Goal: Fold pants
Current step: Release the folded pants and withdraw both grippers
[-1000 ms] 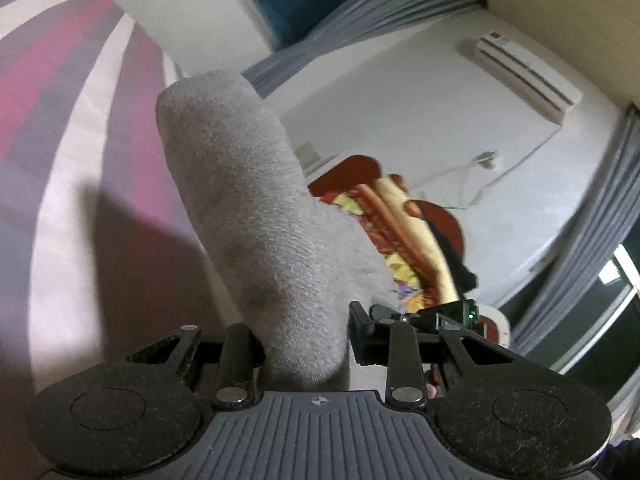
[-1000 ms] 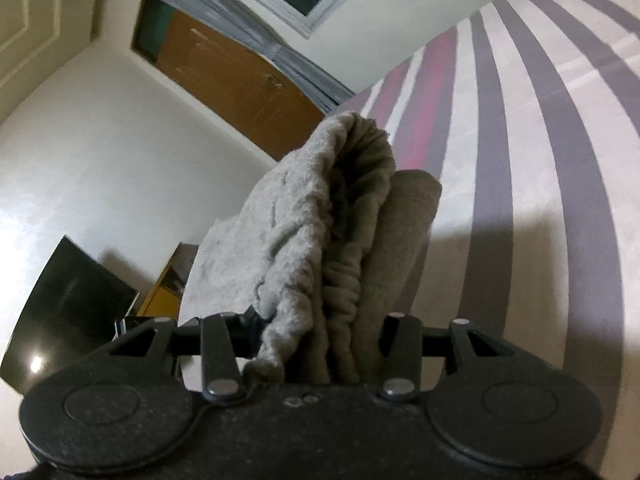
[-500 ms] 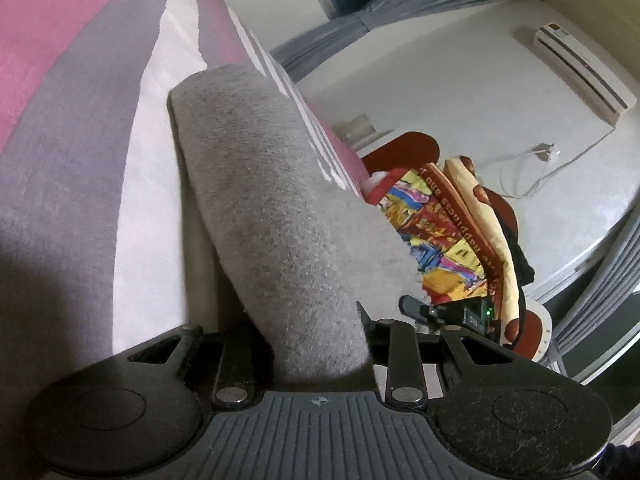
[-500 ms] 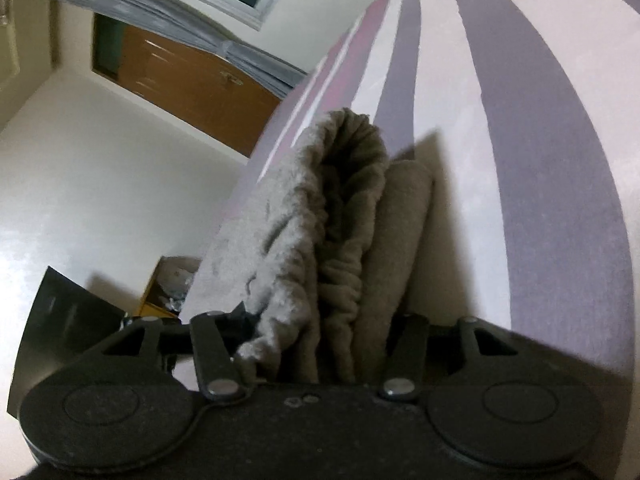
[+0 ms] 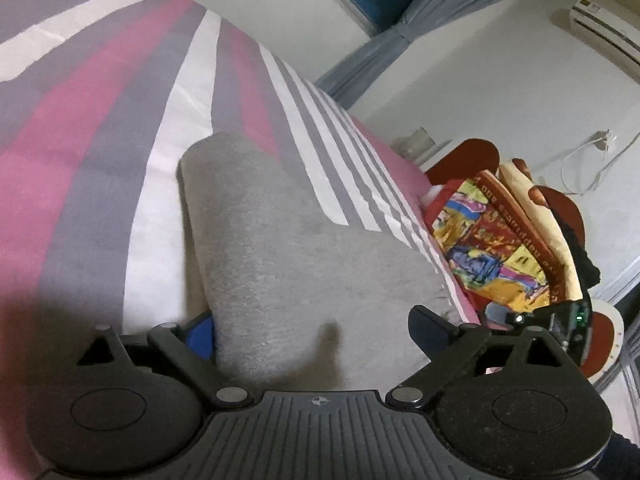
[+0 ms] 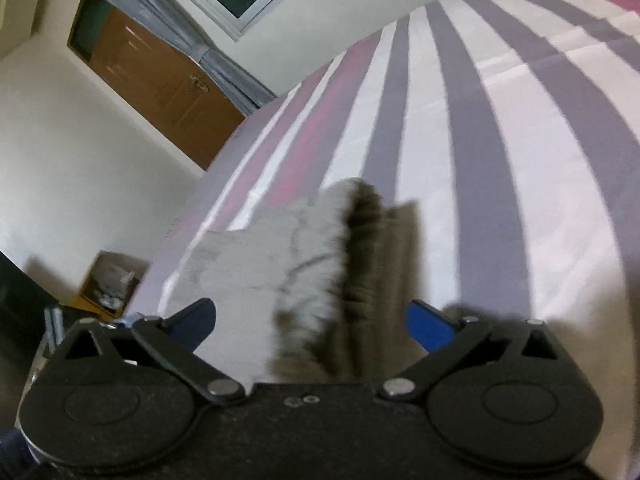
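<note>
The grey fleece pants [image 5: 276,248] lie folded on the striped bedsheet [image 5: 100,128]. In the left wrist view my left gripper [image 5: 316,328] is open, its fingers spread on either side of the fold's end, the cloth resting between them. In the right wrist view the bunched waist end of the pants [image 6: 336,264] lies on the sheet [image 6: 500,160] between the spread fingers of my right gripper [image 6: 316,320], which is open. The cloth there is blurred by motion.
A colourful blanket on a red chair [image 5: 508,240] stands past the bed's far edge in the left wrist view. In the right wrist view a wooden door [image 6: 160,84] and a small cabinet [image 6: 108,284] lie beyond the bed's left edge.
Both grippers lowered the pants onto the bed and opened, letting go of the cloth. The fold now rests on the sheet.
</note>
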A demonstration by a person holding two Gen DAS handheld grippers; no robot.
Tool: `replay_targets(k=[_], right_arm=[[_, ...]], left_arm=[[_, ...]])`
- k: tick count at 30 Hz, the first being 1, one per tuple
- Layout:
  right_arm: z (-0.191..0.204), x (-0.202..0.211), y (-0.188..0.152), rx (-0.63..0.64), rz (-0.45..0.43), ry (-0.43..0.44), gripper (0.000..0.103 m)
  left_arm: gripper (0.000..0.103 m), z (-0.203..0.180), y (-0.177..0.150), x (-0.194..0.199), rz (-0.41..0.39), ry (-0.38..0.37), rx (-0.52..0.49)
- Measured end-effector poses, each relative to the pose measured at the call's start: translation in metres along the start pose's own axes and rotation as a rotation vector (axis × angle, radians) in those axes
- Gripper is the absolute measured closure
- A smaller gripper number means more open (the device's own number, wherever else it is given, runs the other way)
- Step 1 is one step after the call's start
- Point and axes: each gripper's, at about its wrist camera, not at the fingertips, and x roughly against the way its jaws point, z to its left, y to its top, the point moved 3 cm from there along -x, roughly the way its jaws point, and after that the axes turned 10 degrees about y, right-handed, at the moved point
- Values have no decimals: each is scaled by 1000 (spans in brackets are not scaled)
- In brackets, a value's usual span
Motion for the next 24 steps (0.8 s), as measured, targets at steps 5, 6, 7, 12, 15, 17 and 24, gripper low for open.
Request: replay_targets(k=[5,6,7,12,15,17,24], right_arm=[[11,-19,-12,155,50,-231,2],[5,-29,-19,162,110,-316,1],[-2,-36,-26,139,150,-343,1],[1,-25,-33,81,130,-348,0],[14,-22,-36,90,143,-385,0],[19,-16,-36,78,136,-396,0],[72,25,-44,125,77,-452,0]], left_arm=[[8,10,-26,-6,7,191,-91],[8,8,-30,-4,-2,196,-115],[8,4,-33,-3,-1,209,-132],[8,-8,-40,8,22,257,-130],[7,-17,-46,17,27,335,-136],[7,-18,-51,27,12,393,-121],[3,-73,-65,94,-101,463,-209]])
